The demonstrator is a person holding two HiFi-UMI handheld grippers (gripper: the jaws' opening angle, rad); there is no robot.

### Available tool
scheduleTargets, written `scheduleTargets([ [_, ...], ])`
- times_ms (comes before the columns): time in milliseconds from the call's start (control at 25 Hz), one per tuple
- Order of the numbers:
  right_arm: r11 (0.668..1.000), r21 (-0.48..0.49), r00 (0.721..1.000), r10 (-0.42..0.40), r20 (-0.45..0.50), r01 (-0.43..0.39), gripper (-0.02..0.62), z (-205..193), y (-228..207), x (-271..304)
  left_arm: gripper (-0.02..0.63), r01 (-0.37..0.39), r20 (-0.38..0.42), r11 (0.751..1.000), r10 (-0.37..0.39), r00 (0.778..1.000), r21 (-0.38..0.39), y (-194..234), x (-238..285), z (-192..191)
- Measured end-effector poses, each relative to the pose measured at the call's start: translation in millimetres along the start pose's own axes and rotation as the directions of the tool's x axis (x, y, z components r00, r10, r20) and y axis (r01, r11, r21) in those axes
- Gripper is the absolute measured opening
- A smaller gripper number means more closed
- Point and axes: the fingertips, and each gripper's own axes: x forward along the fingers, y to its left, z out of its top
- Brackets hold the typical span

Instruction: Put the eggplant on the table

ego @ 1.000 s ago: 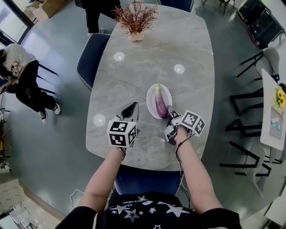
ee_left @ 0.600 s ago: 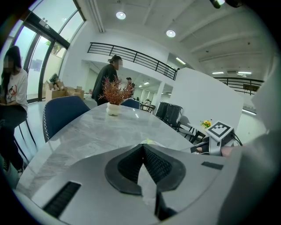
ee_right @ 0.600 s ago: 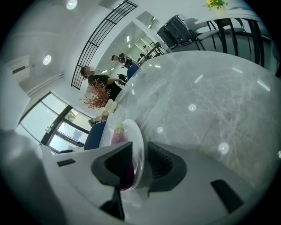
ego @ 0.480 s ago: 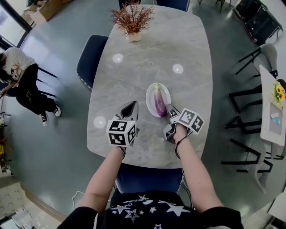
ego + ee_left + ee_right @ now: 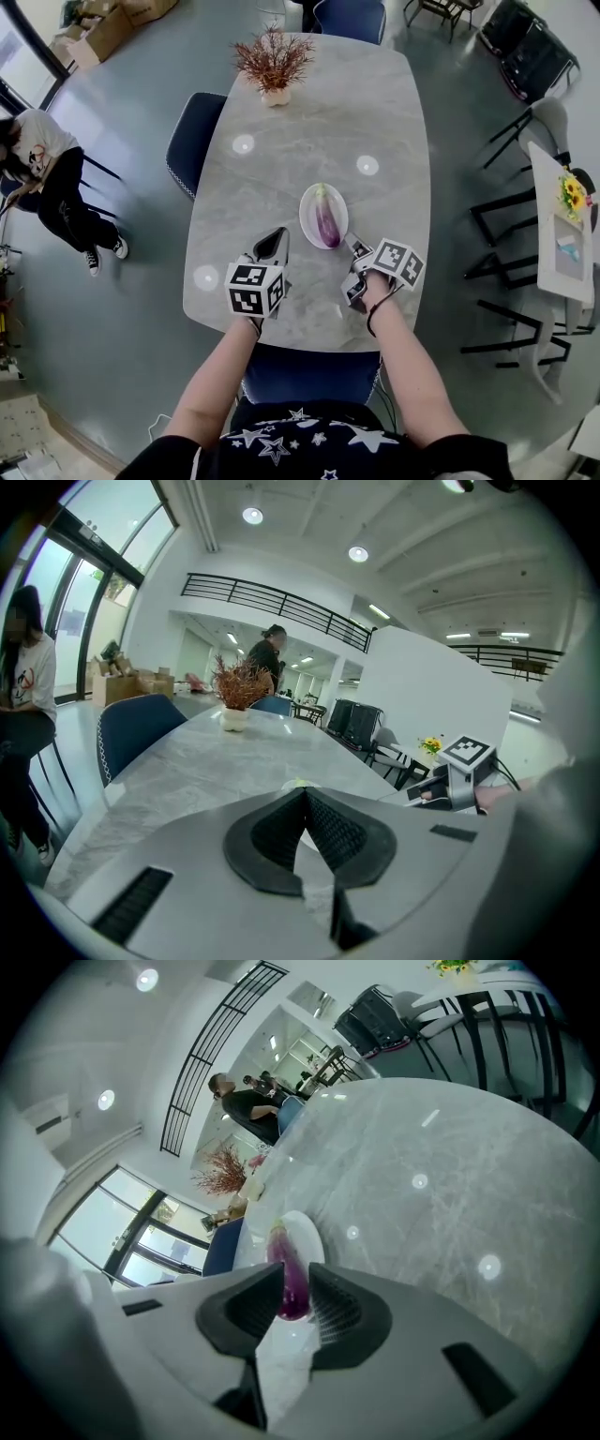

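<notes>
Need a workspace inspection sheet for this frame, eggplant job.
Surface: grey marble table, ceiling-light reflections, no spills seen.
Job's things: purple eggplant lying on white oval plate, not yet on the table.
Clutter: dried red plant in white pot at far end.
Grippers: left gripper fingers together, empty; right gripper fingers apart, aimed at eggplant's near end.
Cables: black cable looped at right wrist.
Surroundings: blue chair, seated person, black chairs.

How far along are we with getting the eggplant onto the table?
Nothing is done yet: the purple eggplant lies on the white oval plate. In hand: the right gripper is open, lined up on its near end. Left: grasp, lift, set it on the grey marble table.
</notes>
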Motion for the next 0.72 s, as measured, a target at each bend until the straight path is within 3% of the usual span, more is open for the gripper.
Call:
scheduleTargets([
  [120,1.000,0.012,1.000,0.014,0.001,-0.014,0.087,-3.7,4.4,-14.1,0.008,0.016,0.015,1.000,-0.017,1.000,0.021,-15.9,-10.1,6.9],
  [160,1.000,0.014,1.000,0.016,0.001,-0.016,0.055,-5.6,6.5,-18.3,0.008,0.021,0.019,0.999,-0.021,1.000,0.029,-20.6,-14.1,8.7],
  [360,0.999,-0.029,0.999,0.045,0.001,-0.045,0.018,-18.0,23.8,-46.5,0.008,0.035,0.049,0.998,-0.038,0.998,0.052,-45.1,-40.3,16.1],
  [720,0.980,-0.129,0.988,0.152,-0.015,-0.153,0.018,-51.3,57.4,-113.5,0.008,0.054,0.102,0.995,-0.063,0.993,0.088,-97.7,-91.8,8.3],
])
